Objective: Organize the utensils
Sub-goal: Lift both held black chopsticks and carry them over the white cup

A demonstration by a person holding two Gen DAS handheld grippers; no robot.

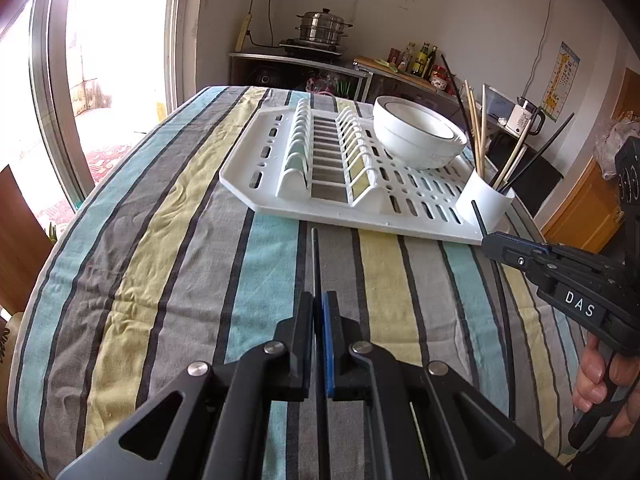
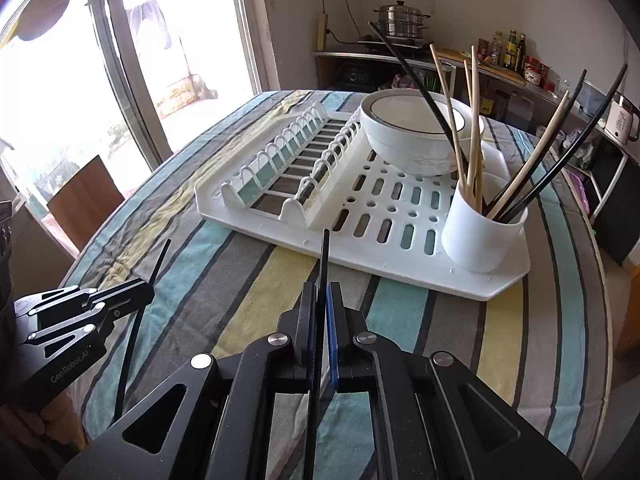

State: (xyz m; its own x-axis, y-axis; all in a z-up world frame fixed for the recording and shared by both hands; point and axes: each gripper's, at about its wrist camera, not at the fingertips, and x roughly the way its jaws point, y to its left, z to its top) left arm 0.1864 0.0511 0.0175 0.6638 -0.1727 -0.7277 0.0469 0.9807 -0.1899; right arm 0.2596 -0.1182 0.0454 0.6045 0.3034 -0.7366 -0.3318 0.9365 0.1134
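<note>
left claw (image 1: 319,312) clamped on black chopstick (image 1: 315,256) | right claw (image 2: 322,304) clamped on second black chopstick (image 2: 325,256) | both short of white cup (image 2: 482,232)

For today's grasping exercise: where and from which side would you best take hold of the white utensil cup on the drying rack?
Grip the white utensil cup low on its bare round wall, coming level from the near, table side. Chopsticks fan out above its rim, blocking a top approach, and bowls crowd behind it. Both jaws already hold a black chopstick each.
</note>
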